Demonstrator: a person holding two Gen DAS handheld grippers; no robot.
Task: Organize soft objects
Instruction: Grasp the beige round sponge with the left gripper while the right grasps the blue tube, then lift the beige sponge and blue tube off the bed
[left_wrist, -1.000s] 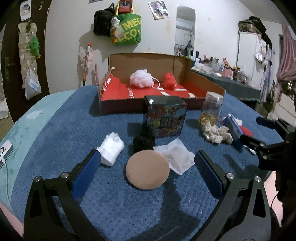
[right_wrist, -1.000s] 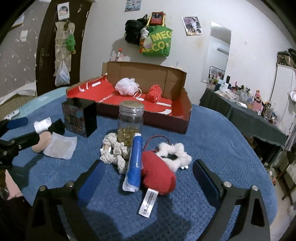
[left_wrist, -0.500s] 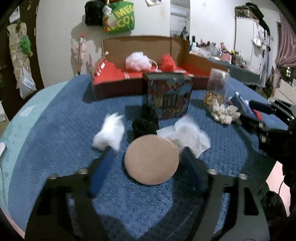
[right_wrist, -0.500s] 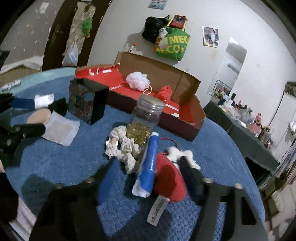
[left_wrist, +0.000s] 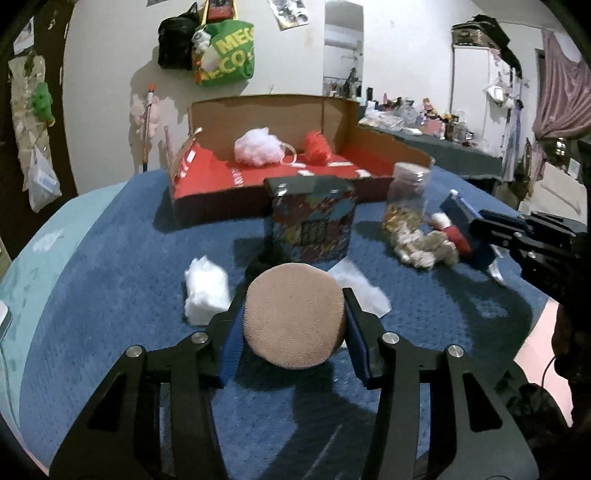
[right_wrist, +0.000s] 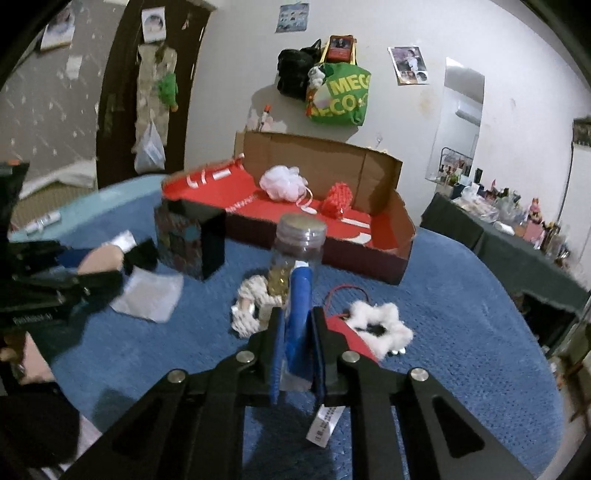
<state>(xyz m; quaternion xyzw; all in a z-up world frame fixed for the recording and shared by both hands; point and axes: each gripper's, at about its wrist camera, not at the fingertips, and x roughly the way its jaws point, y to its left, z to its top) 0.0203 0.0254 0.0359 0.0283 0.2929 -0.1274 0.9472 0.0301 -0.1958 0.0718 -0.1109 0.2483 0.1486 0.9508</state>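
A round tan powder puff (left_wrist: 295, 325) stands tilted up between the blue pads of my left gripper (left_wrist: 291, 301), whose jaws are closing and press on both its edges. My right gripper (right_wrist: 296, 314) is shut on a blue tube (right_wrist: 301, 291) in front of the glass jar (right_wrist: 299, 247). A red heart plush (right_wrist: 347, 332) and a white fluffy scrunchie (right_wrist: 380, 325) lie just right of it, a cream rope knot (right_wrist: 247, 310) to its left. The red-lined cardboard box (left_wrist: 207, 177) at the back holds a white mesh puff (left_wrist: 258, 149) and a red knitted piece (left_wrist: 317, 147).
A patterned dark box (left_wrist: 314, 225) stands mid-table behind the tan puff. A white cotton wad (left_wrist: 205, 291) and a flat white packet (right_wrist: 147, 295) lie on the blue cloth (left_wrist: 110, 280). Bags hang on the far wall; a cluttered side table sits at right.
Both grippers went from wide open to closed: the left onto the tan puff, which now tips up off the cloth, the right onto the blue tube.
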